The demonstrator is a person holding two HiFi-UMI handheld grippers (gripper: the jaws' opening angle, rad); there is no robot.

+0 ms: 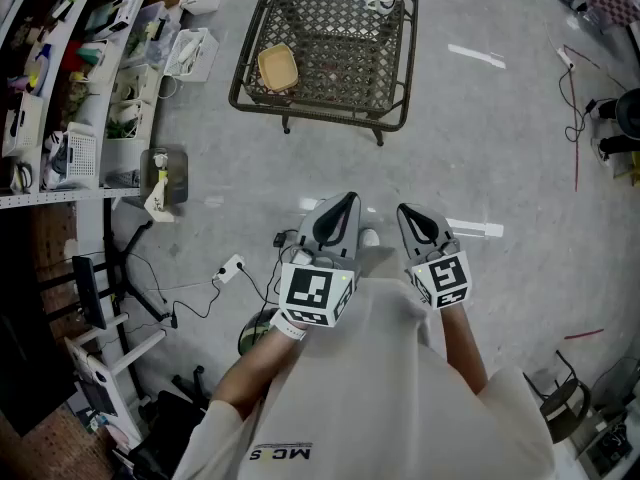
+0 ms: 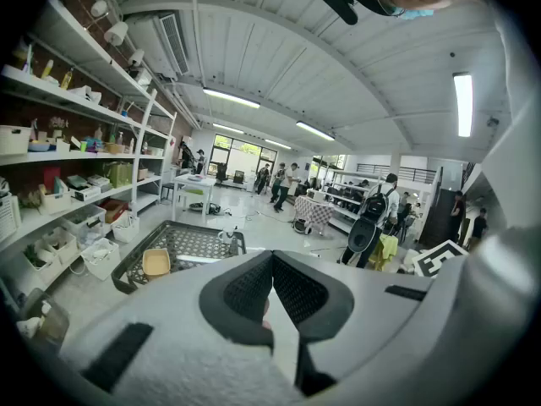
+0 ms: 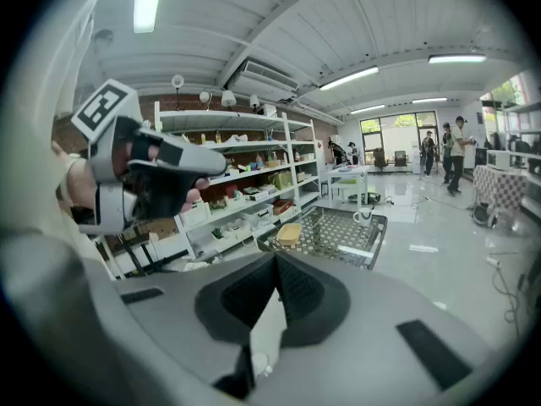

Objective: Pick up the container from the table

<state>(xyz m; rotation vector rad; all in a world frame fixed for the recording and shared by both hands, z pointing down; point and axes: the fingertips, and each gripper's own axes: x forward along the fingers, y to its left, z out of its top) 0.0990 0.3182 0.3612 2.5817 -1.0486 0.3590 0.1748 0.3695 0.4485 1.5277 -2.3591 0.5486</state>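
Note:
The container is a shallow yellow tub that rests on the left part of a dark lattice-top table. It also shows as the yellow tub in the left gripper view and the yellow tub in the right gripper view. My left gripper and right gripper are held side by side close to the body. They are far short of the table, over bare floor. On both, the jaws meet at the tip with nothing between them. The left gripper shows at the left of the right gripper view.
A white cup stands at the table's far right corner. Stocked shelves line the left side. A power strip with cables lies on the floor by my left. People walk far off in the hall.

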